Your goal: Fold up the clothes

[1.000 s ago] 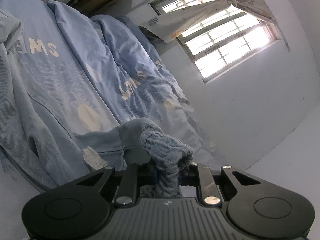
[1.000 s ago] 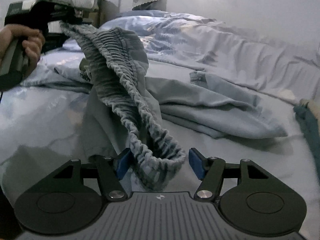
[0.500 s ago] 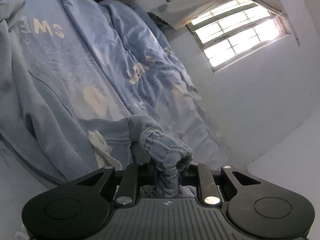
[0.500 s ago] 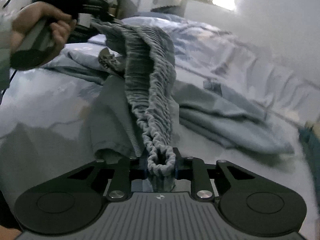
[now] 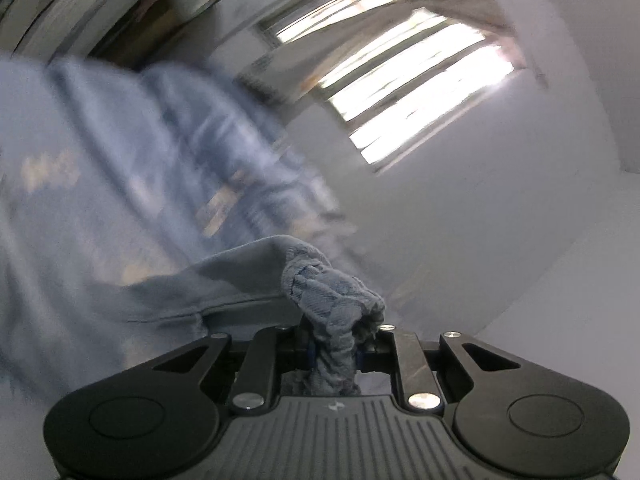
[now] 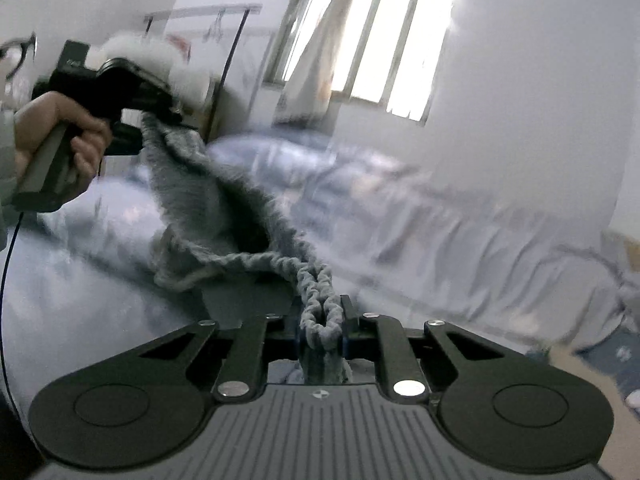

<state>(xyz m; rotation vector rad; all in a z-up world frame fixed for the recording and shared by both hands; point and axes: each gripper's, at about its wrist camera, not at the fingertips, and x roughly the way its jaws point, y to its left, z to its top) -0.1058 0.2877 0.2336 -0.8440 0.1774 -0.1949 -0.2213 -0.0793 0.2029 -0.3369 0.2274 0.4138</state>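
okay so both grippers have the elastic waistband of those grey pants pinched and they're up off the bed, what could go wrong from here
1. The right gripper pinches only a narrow bunch of the elastic waistband; its jaws have just been closing on it, so the gathered fabric might slip out under tension.
2. The left gripper also clamps a bunched end, so the pants could hang twisted and fold unevenly.
3. The rest of the pants sags toward the rumpled duvet and may drag or catch on it.
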